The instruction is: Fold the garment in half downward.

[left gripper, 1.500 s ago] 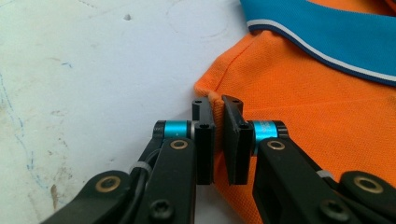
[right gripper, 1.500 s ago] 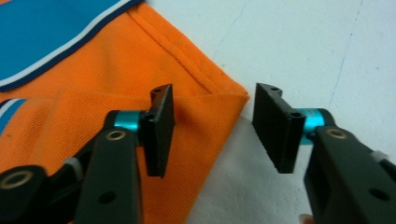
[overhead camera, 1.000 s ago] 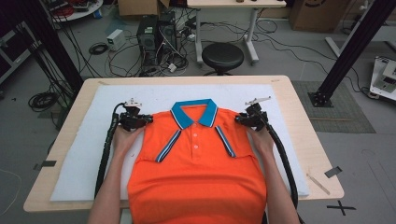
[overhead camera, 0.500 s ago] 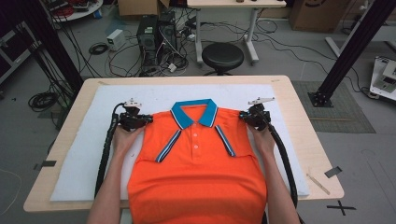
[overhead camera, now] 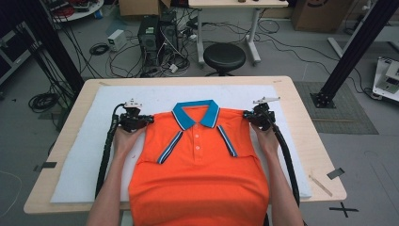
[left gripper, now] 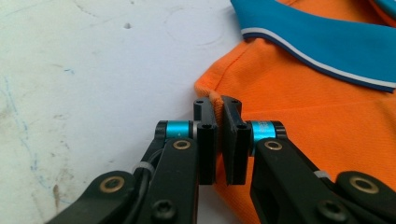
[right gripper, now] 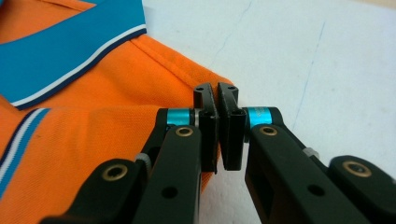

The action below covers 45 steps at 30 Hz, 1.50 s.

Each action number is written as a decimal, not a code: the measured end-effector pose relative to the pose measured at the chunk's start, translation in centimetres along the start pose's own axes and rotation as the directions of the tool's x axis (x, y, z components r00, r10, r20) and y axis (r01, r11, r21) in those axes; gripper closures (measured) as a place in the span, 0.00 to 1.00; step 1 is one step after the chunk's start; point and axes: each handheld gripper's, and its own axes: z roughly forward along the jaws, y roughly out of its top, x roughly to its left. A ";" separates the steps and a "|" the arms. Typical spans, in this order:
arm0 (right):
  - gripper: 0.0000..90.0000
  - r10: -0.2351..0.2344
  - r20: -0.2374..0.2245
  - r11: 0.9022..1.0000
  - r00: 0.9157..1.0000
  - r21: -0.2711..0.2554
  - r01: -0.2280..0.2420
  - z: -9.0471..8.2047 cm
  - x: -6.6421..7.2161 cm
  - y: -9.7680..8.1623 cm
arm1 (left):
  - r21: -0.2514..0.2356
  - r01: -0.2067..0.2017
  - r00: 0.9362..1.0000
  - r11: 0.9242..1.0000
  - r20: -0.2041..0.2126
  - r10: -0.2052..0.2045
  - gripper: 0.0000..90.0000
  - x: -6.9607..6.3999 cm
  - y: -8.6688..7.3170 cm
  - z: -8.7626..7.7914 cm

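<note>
An orange polo shirt [overhead camera: 200, 165] lies face up on the white-padded surface [overhead camera: 80, 160], its blue collar [overhead camera: 195, 113] pointing away from the person and its hem hanging over the near edge. The left tongs [overhead camera: 147, 119] are pressed together, pinching the shirt's left shoulder corner. The right tongs [overhead camera: 248, 115] pinch the opposite shoulder corner, so the shirt's long axis runs between the two hands, equally near each.

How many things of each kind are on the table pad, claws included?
Orange polo shirt: 1
Claws: 2, the left claw and the right claw, each shut on a shoulder corner of the shirt
White pad: 1
Total: 4
</note>
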 end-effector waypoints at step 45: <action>0.98 -0.022 0.012 0.998 1.000 0.052 0.022 -0.3 -1.5 7.4 | -0.021 0.073 0.997 0.997 -0.023 -0.074 0.95 1.9 8.6 -1.0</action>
